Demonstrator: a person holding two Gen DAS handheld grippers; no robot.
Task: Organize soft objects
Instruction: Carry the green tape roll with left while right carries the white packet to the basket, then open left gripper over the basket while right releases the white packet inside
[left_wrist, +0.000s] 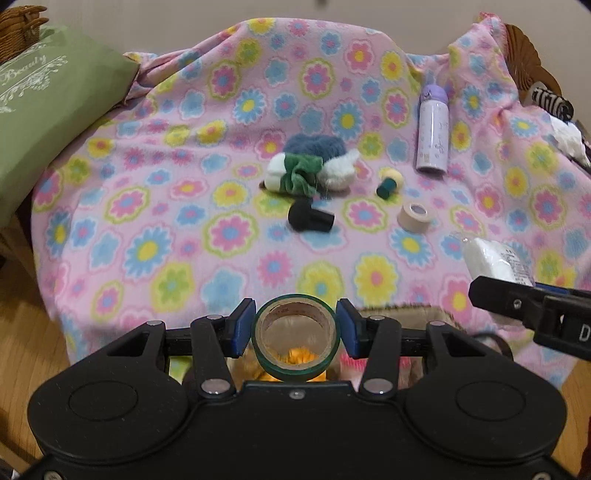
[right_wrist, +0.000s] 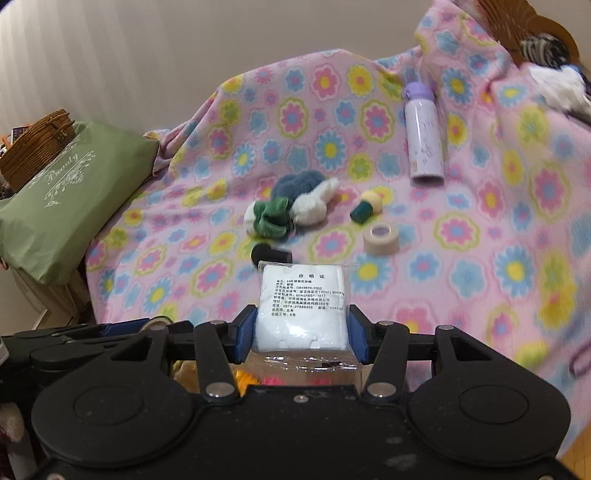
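My left gripper (left_wrist: 295, 332) is shut on a green tape roll (left_wrist: 295, 341) and holds it at the near edge of the flowered pink blanket (left_wrist: 147, 221). My right gripper (right_wrist: 301, 338) is shut on a white cotton pack in clear plastic (right_wrist: 303, 310), which also shows in the left wrist view (left_wrist: 495, 262). A pile of soft things lies mid-blanket: a blue fluffy piece (left_wrist: 314, 144), a green scrunchie (left_wrist: 301, 175) and white fluffy pieces (left_wrist: 338, 173). Below both grippers, orange and pink soft items (left_wrist: 301, 358) show in a container.
On the blanket lie a black cylinder (left_wrist: 310, 218), a beige tape roll (left_wrist: 414, 217), a green-and-yellow stopper (left_wrist: 388, 184) and a lilac bottle (left_wrist: 433, 129). A green "Beauty" pillow (left_wrist: 48, 110) and wicker basket (left_wrist: 18, 33) sit at left. Striped and white items (left_wrist: 561, 122) lie far right.
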